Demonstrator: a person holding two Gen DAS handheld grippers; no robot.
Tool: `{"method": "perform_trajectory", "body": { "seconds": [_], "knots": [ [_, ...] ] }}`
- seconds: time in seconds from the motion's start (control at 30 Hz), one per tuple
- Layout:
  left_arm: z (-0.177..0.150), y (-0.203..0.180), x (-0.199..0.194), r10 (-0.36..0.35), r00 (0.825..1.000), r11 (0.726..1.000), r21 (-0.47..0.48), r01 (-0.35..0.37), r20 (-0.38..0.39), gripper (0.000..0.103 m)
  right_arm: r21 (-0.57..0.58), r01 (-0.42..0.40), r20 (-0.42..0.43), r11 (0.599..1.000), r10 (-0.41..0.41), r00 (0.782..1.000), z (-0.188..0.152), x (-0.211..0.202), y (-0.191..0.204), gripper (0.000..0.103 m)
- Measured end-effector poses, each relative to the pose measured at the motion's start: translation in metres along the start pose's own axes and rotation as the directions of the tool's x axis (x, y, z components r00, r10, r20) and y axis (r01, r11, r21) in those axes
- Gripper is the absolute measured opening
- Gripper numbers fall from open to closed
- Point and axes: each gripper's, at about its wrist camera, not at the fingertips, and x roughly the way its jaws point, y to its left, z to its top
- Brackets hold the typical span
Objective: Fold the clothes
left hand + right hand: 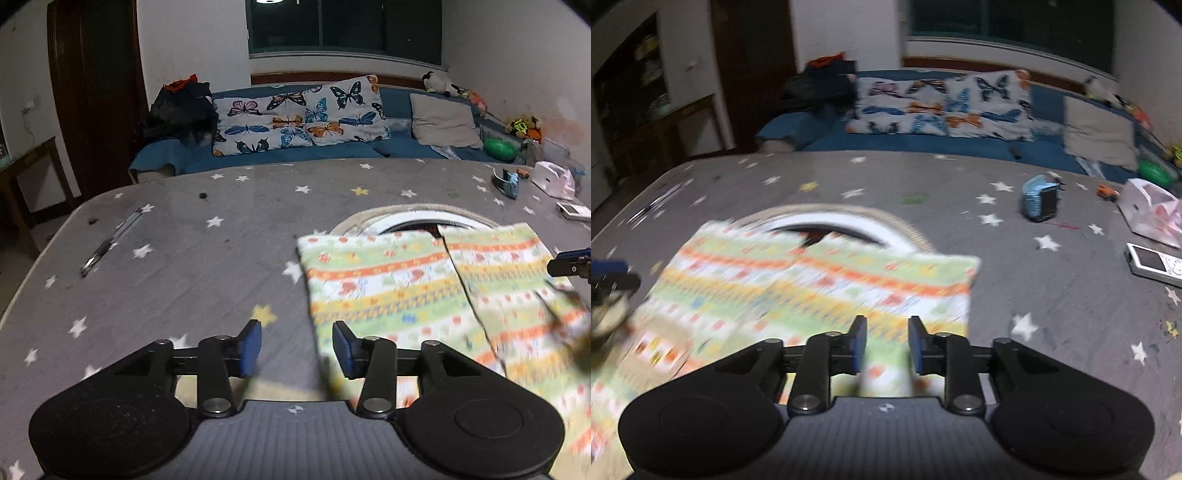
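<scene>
The striped cloth (424, 291) lies flat on the starry worktop (184, 240). The left tool (297, 347) and right tool (887, 343) both hang released above its near edge

Left wrist view: angled down, close above the star-print table (184, 229). Right wrist view: likewise angled. Shared at upper frame: blue sofa (332, 151), butterfly pillows (295, 118).

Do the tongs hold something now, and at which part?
Nothing is held. The left tongs and the right tongs both stand open above the striped cloth, with no fabric pinched between the pads.
</scene>
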Motion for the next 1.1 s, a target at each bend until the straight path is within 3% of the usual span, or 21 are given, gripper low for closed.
{"method": "perform_trajectory", "body": {
  "seconds": [0.13, 0.3, 0.87, 0.93, 1.0, 1.1],
  "knots": [
    [-0.01, 0.01, -0.003, 0.002, 0.999, 1.0, -0.004, -0.003, -0.047, 0.05, -0.036, -0.046, -0.014, 0.998, 0.045, 0.999, -0.019, -0.014, 0.022, 0.028],
    [-0.017, 0.015, -0.006, -0.007, 0.999, 1.0, -0.019, 0.006, -0.047, 0.048, -0.071, -0.042, -0.007, 0.997, 0.041, 0.999, -0.034, -0.025, 0.041, 0.028],
    [-0.044, 0.006, -0.024, -0.08, 0.994, 0.996, 0.045, 0.083, -0.073, 0.046, -0.022, -0.071, -0.035, 0.997, 0.07, 0.997, -0.06, -0.034, 0.047, 0.035],
    [-0.047, 0.005, -0.023, -0.062, 0.996, 0.996, 0.062, 0.066, -0.071, 0.036, -0.025, -0.064, -0.032, 0.998, 0.063, 0.998, -0.061, -0.033, 0.049, 0.036],
    [-0.05, 0.006, -0.022, -0.051, 0.997, 0.996, 0.067, 0.056, -0.065, 0.02, -0.022, -0.065, -0.031, 0.998, 0.064, 0.997, -0.062, -0.034, 0.05, 0.036],
    [-0.049, 0.02, -0.026, -0.067, 0.996, 0.998, 0.0, 0.067, -0.055, 0.005, -0.02, -0.062, -0.031, 0.998, 0.061, 0.998, -0.062, -0.034, 0.051, 0.036]
  ]
}}
